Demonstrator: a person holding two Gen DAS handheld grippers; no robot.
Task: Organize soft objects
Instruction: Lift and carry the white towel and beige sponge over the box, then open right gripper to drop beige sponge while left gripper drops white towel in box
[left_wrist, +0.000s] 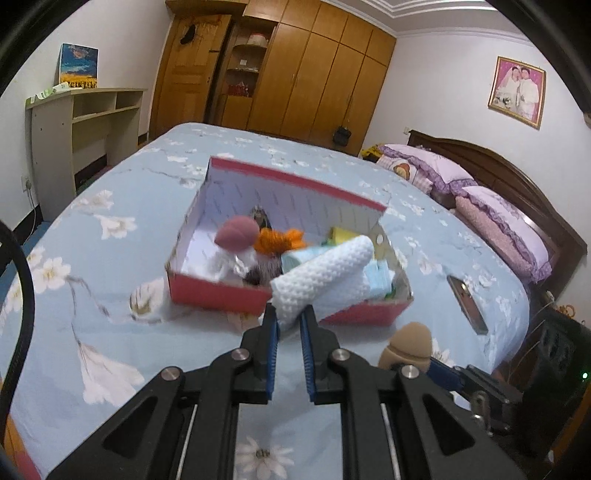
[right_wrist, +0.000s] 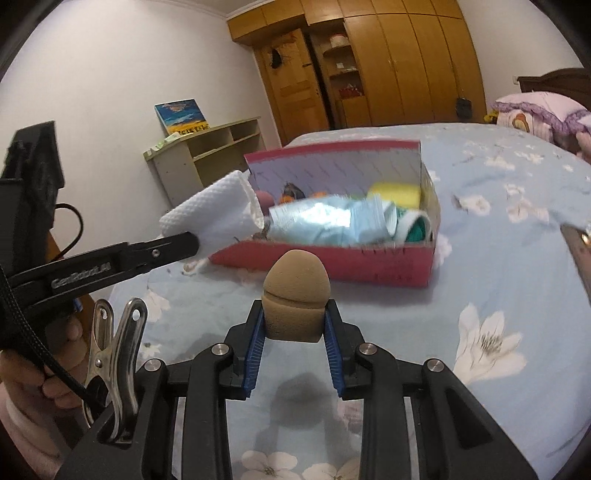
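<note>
On the bed (left_wrist: 122, 280), spread with a pale blue flowered sheet, sits a red cardboard box (left_wrist: 218, 293) with white inner walls, its top open. Inside it lie a pink sponge (left_wrist: 237, 232), a tuft of orange yarn (left_wrist: 280, 240), a yellow sponge (right_wrist: 395, 192), a heap of light blue cloths (right_wrist: 332, 219) and a green-and-white item (right_wrist: 419, 225) at the right-hand end.

The left gripper (left_wrist: 289, 314) is pinched tight on one end of a white waffle-textured cloth (left_wrist: 325, 273), rolled into a loose tube. The cloth slants up from the jaws and reaches over the near rim of the box. In the right wrist view the same cloth (right_wrist: 210, 210) hangs beside the left end of the box.

The right gripper (right_wrist: 295, 321) grips a brown egg-shaped sponge (right_wrist: 295, 295) by its lower half, the blue pads pressing on both sides, the rounded top standing upright above the jaws. It is held above the sheet, just short of the box's near wall. In the left wrist view the sponge (left_wrist: 408, 345) shows low at the right.

A phone (left_wrist: 467, 304) lies on the sheet to the right of the box. Purple pillows (left_wrist: 495, 221) rest by the dark headboard.
</note>
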